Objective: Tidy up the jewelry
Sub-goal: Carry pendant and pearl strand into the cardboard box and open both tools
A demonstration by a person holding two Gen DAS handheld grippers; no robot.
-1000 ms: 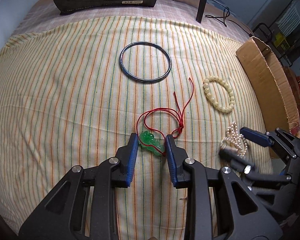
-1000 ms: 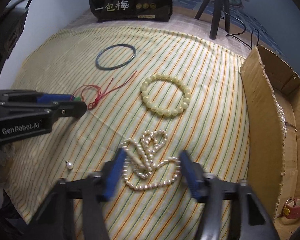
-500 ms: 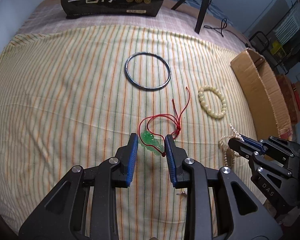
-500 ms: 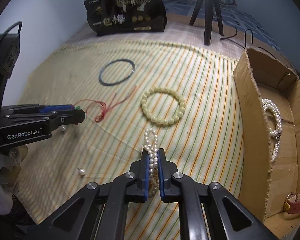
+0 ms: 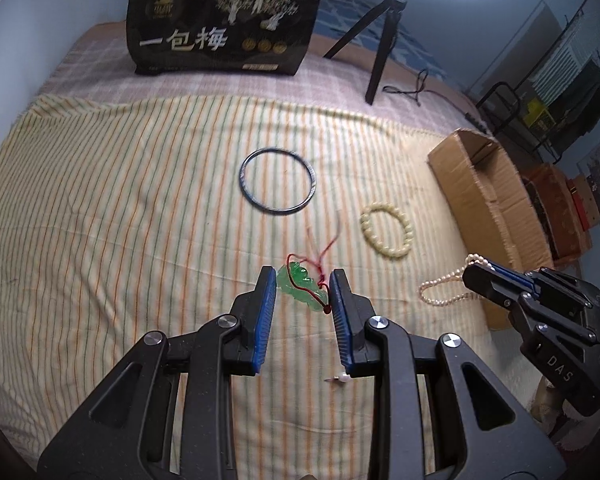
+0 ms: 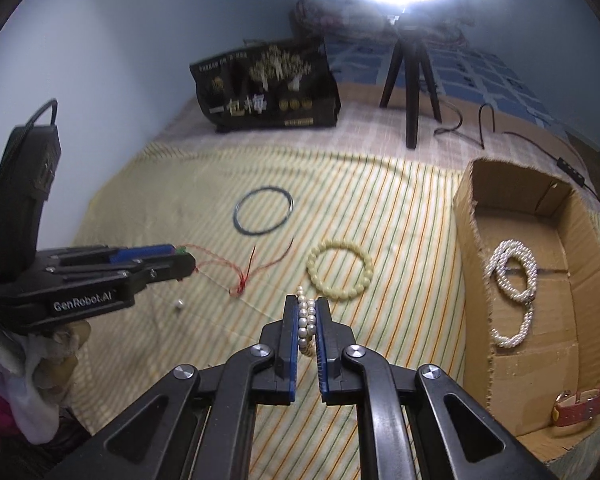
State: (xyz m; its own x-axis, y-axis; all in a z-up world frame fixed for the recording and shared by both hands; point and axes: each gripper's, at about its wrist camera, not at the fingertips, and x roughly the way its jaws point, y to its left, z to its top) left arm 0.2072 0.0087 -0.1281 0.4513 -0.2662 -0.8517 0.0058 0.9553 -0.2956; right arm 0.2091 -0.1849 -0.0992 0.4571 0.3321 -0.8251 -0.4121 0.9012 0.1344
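Note:
My left gripper is shut on a green pendant with a red cord and holds it above the striped cloth. The cord trails down to the cloth. My right gripper is shut on a pearl necklace, lifted off the cloth; its strand hangs in the left wrist view. A dark bangle and a cream bead bracelet lie on the cloth. A cardboard box at the right holds another pearl strand.
A red-strapped watch lies in the box's near corner. Two loose pearl pieces lie on the cloth near me. A black printed bag and a tripod stand at the back.
Both grippers have risen and pulled back from the cloth. The right one shut on the pearl necklace and lifted it. The left one lifted the pendant, its cord trailing.

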